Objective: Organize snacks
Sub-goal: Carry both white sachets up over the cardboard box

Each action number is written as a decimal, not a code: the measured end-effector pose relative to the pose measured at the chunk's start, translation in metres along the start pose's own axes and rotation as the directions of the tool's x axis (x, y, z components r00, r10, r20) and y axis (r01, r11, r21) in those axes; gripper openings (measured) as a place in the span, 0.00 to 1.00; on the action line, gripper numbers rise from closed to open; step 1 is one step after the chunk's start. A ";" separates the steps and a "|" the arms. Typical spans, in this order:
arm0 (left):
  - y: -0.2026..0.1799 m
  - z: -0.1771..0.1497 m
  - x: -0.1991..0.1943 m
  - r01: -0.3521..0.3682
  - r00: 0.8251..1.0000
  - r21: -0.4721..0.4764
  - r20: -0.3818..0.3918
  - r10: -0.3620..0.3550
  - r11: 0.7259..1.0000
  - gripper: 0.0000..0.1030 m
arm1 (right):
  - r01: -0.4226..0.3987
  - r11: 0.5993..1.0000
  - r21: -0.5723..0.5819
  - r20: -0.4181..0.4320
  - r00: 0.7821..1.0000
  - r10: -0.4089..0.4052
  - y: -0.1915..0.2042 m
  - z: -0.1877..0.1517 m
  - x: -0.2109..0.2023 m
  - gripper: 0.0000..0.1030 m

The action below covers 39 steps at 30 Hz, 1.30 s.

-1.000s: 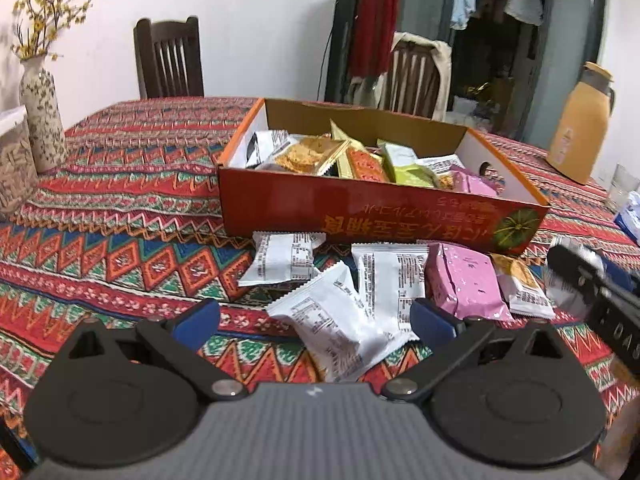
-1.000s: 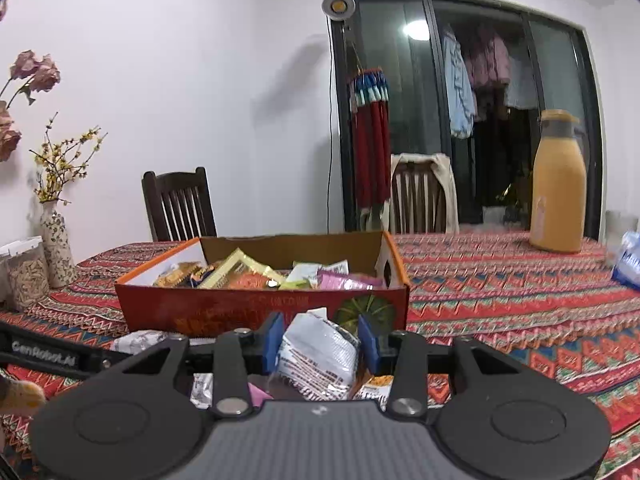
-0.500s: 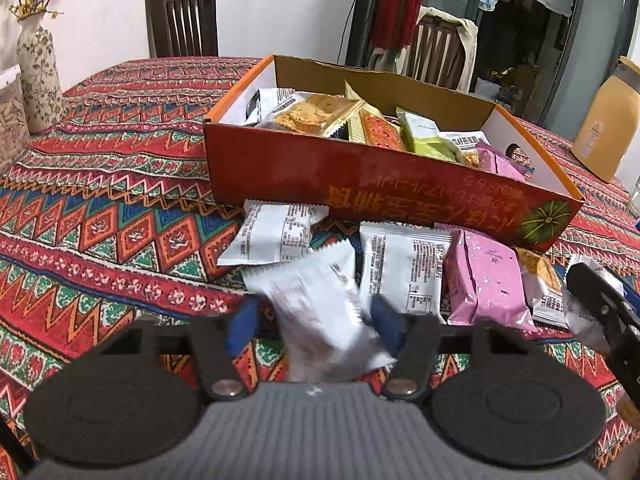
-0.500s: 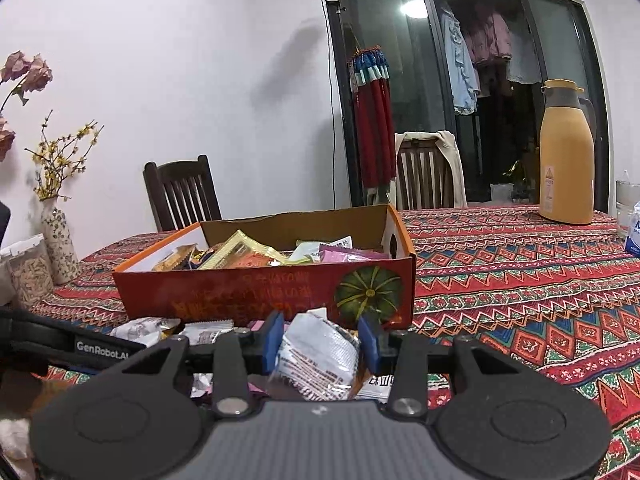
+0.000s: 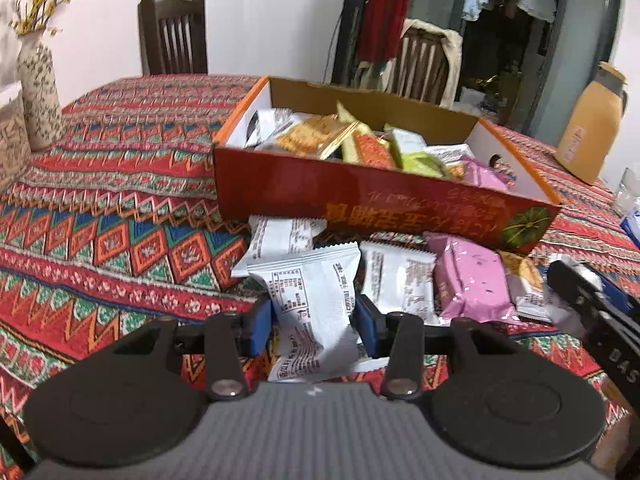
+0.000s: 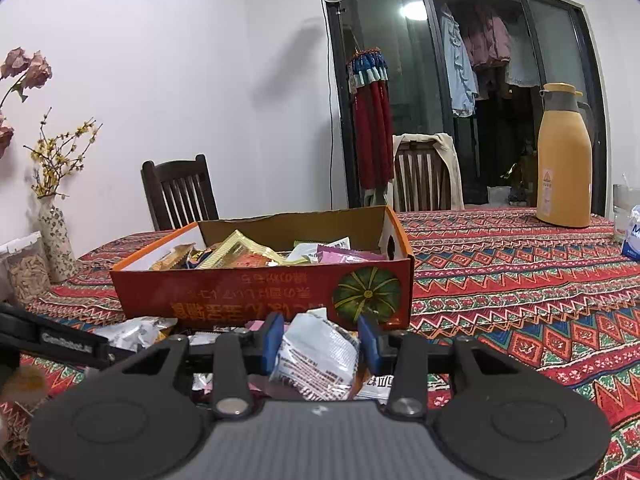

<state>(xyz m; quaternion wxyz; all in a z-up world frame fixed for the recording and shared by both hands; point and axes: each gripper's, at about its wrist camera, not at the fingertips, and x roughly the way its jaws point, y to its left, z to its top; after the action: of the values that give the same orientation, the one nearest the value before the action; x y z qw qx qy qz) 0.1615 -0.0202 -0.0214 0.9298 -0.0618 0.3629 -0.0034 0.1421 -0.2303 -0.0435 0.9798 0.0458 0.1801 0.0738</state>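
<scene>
We have a white packet [image 5: 316, 312] pinched in the left gripper [image 5: 314, 322], whose jaws have just been closing on it, and a silver packet [image 6: 318, 354] clamped in the right gripper [image 6: 320, 340]. Both sit just in front of the box [image 5: 380, 204], which already holds a good heap of snacks. We judge the job partly done: more white packets [image 5: 280, 236], a pink one [image 5: 470, 284] and a yellow one [image 5: 520, 276] lie on the tablecloth [image 5: 120, 200]. The box's near wall stands between us and the inside. The thermos [image 6: 564, 160] and vase [image 5: 38, 92] stand well apart.
</scene>
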 end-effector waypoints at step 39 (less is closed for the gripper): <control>-0.028 0.130 -0.006 -0.030 0.946 0.101 0.325 -0.005 0.994 0.43 | 0.047 0.995 -0.093 0.097 0.995 -0.038 0.032 0.119 0.083 0.39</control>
<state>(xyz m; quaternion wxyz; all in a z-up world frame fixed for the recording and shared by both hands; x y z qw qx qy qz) 0.2461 -0.0326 0.0810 0.9788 -0.0105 0.2046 -0.0063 0.2577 -0.1934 0.0425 0.9897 -0.0013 0.1305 0.0590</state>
